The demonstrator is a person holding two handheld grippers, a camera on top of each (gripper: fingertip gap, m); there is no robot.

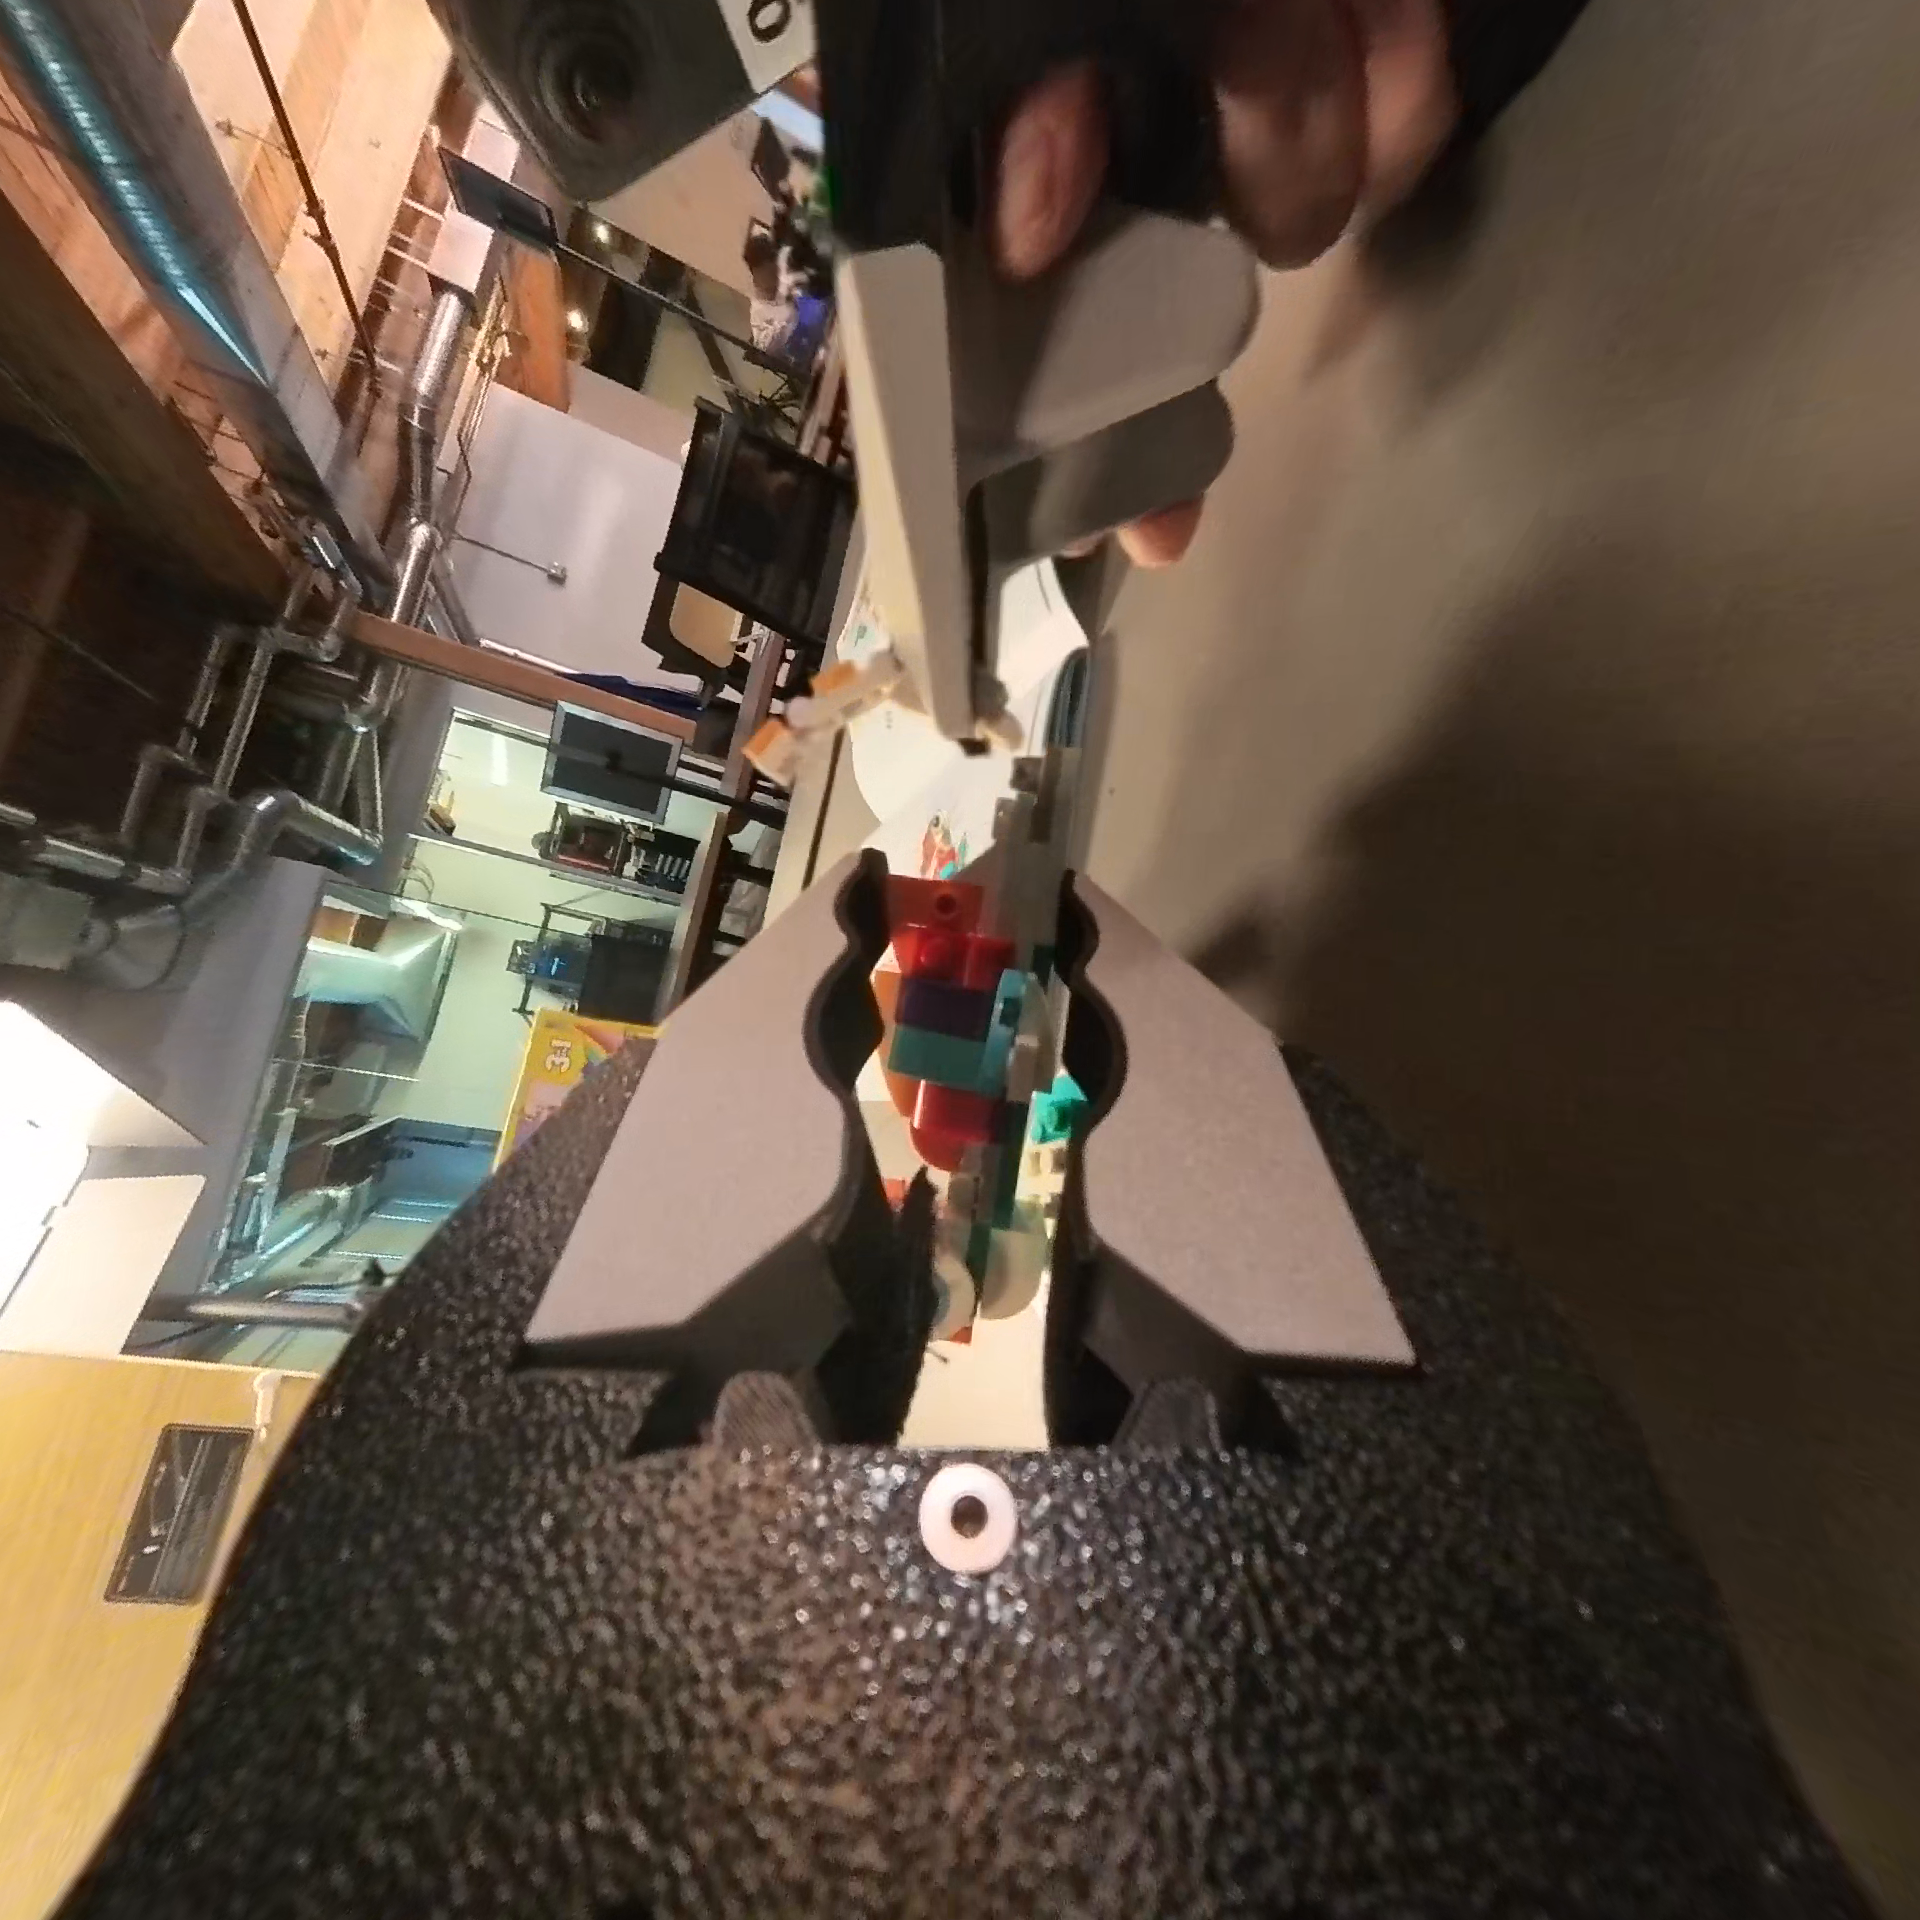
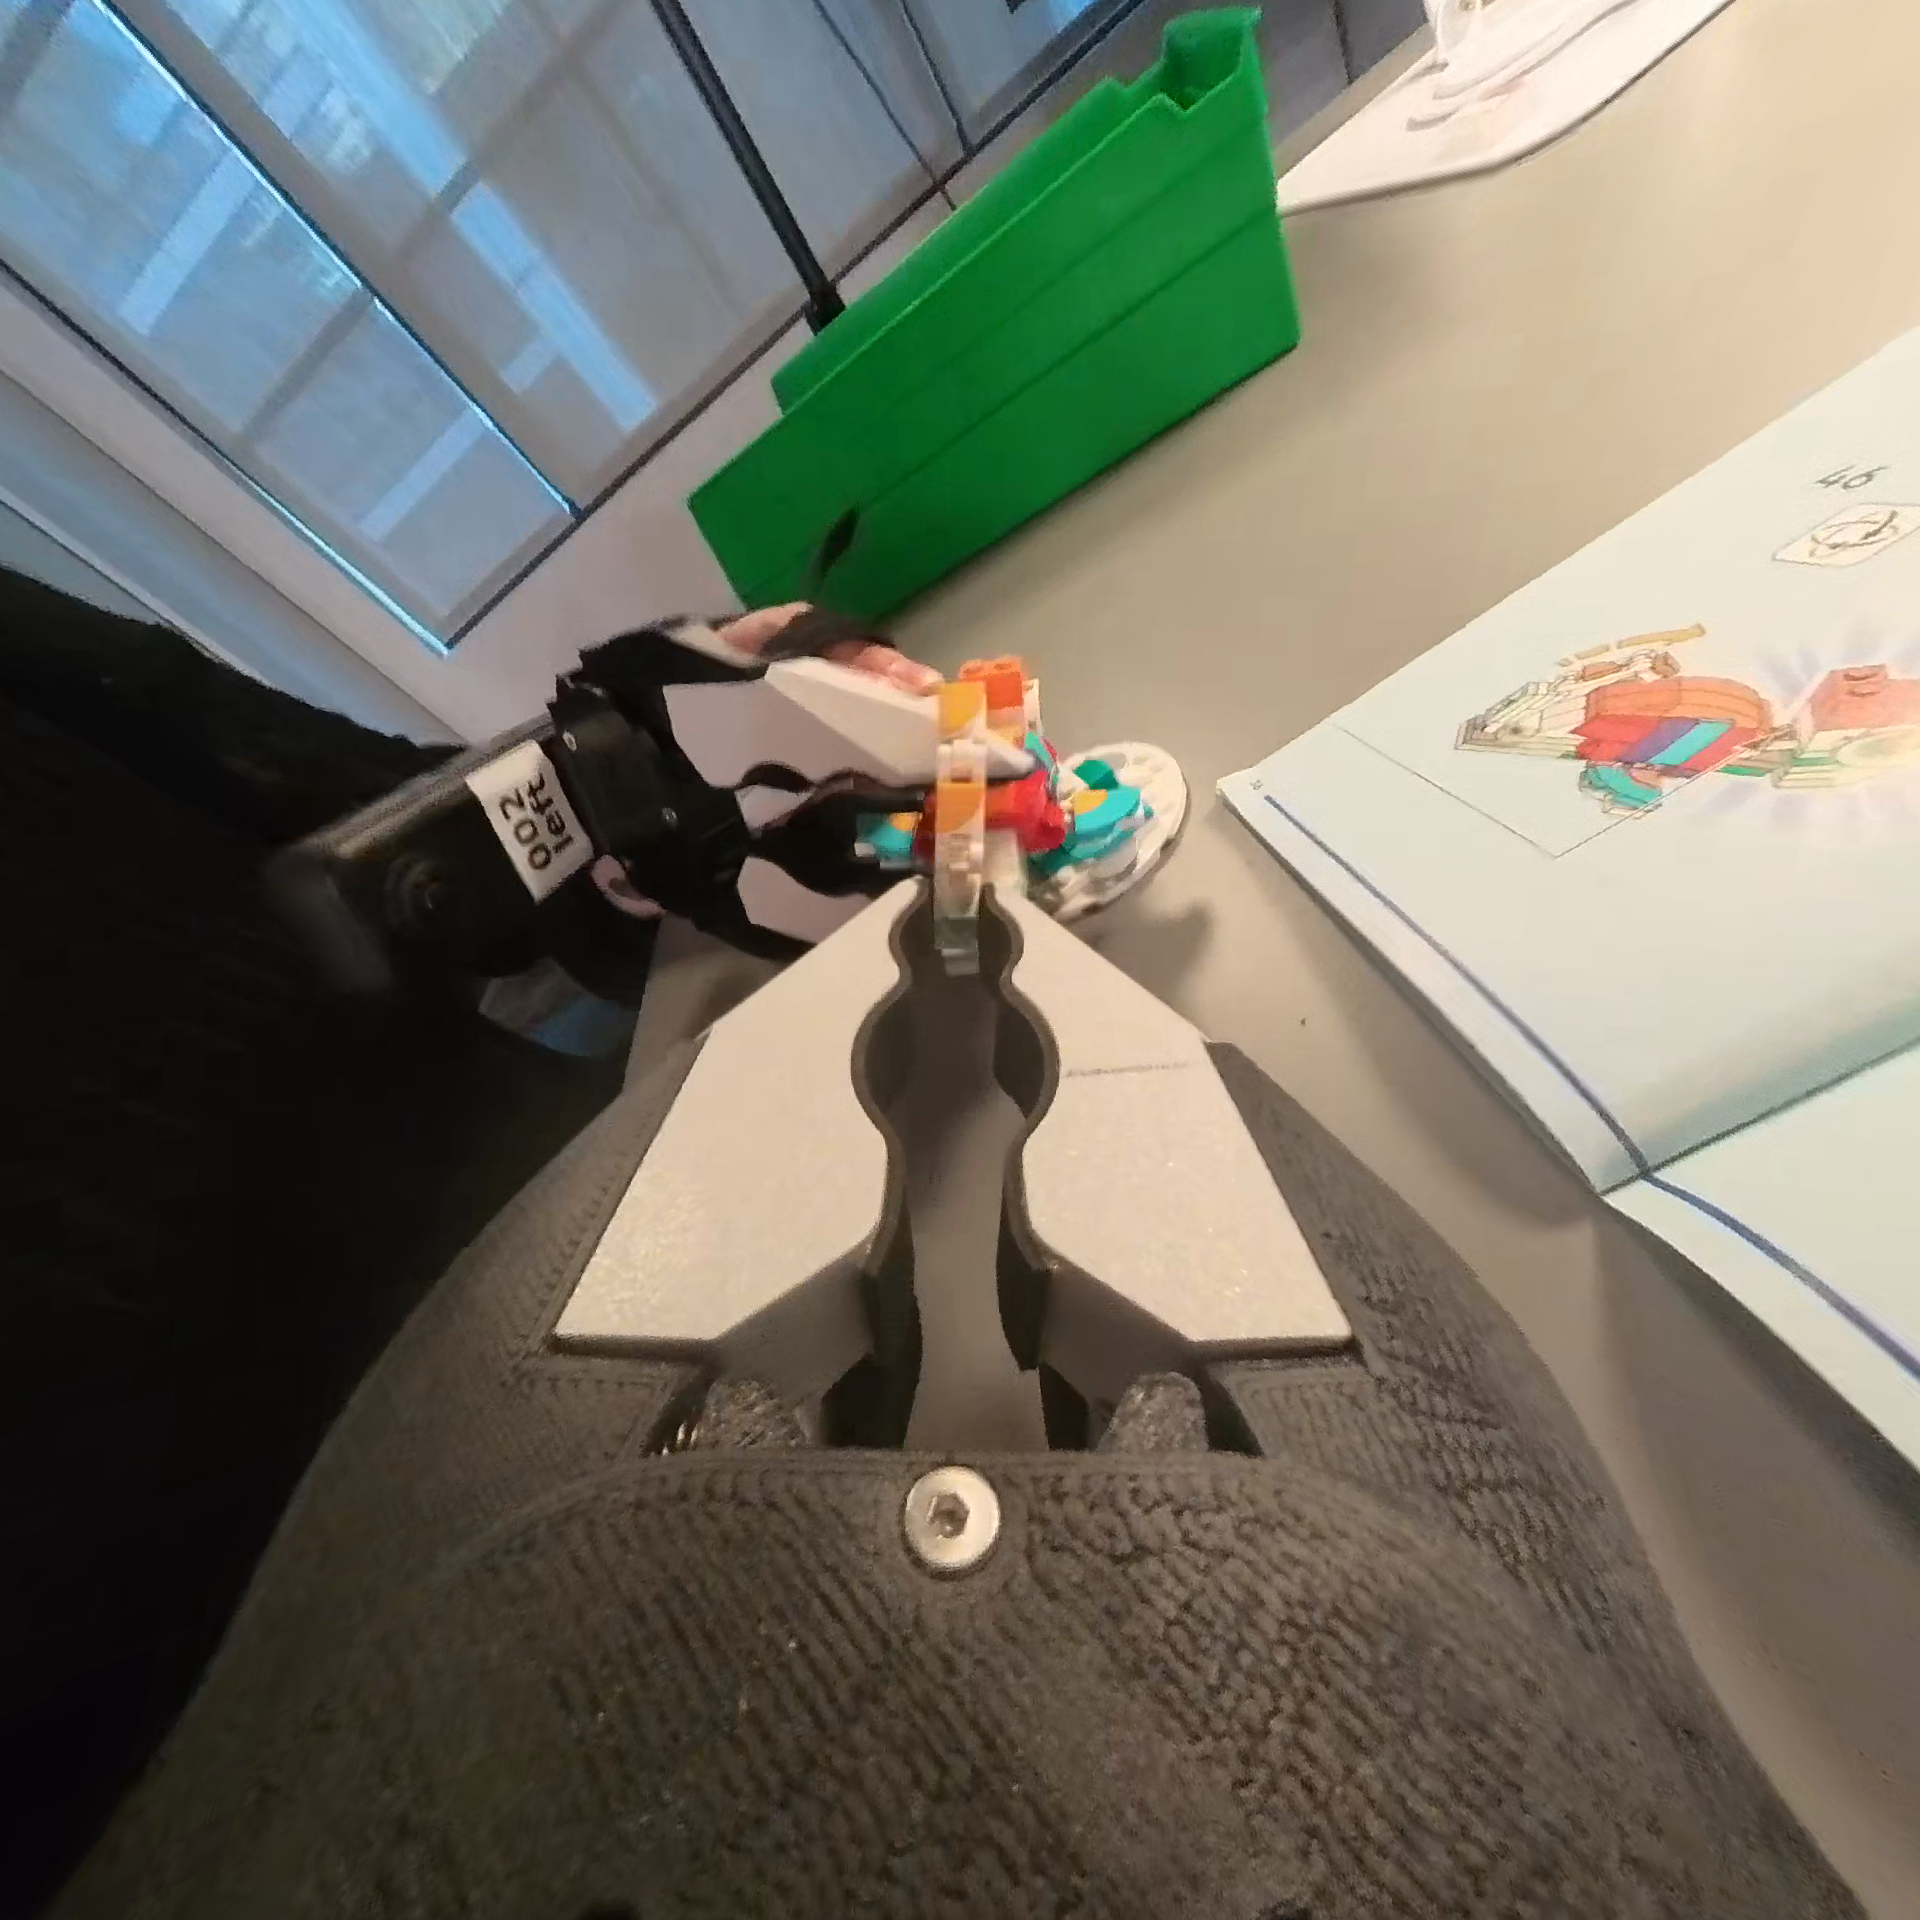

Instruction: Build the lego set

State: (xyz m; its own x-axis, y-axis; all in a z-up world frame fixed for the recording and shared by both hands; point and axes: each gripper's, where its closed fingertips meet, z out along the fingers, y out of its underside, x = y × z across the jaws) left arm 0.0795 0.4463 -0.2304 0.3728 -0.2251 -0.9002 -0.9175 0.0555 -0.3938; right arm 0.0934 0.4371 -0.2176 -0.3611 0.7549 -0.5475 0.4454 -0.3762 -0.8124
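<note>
The lego model (image 1: 945, 997) is a small stack of red, purple and teal bricks on a white round base (image 2: 1132, 790). My left gripper (image 1: 966, 883) is shut on it, one finger on each side, and holds it just above the table. In the right wrist view the left gripper (image 2: 914, 774) comes in from the left with the model (image 2: 1023, 810). My right gripper (image 2: 956, 904) is shut on a thin white and orange lego piece (image 2: 956, 821), held upright against the near side of the model. In the left wrist view the right gripper (image 1: 971, 727) shows above, with that piece (image 1: 831, 707) at its tips.
An open instruction booklet (image 2: 1662, 831) lies on the grey table (image 2: 1351, 468) to the right. A green bin (image 2: 1018, 343) stands behind the model near the window. More paper (image 2: 1507, 94) lies at the far right corner. A yellow lego box (image 1: 561, 1081) stands beyond the table edge. My two grippers' fingertips are within a few centimetres of each other.
</note>
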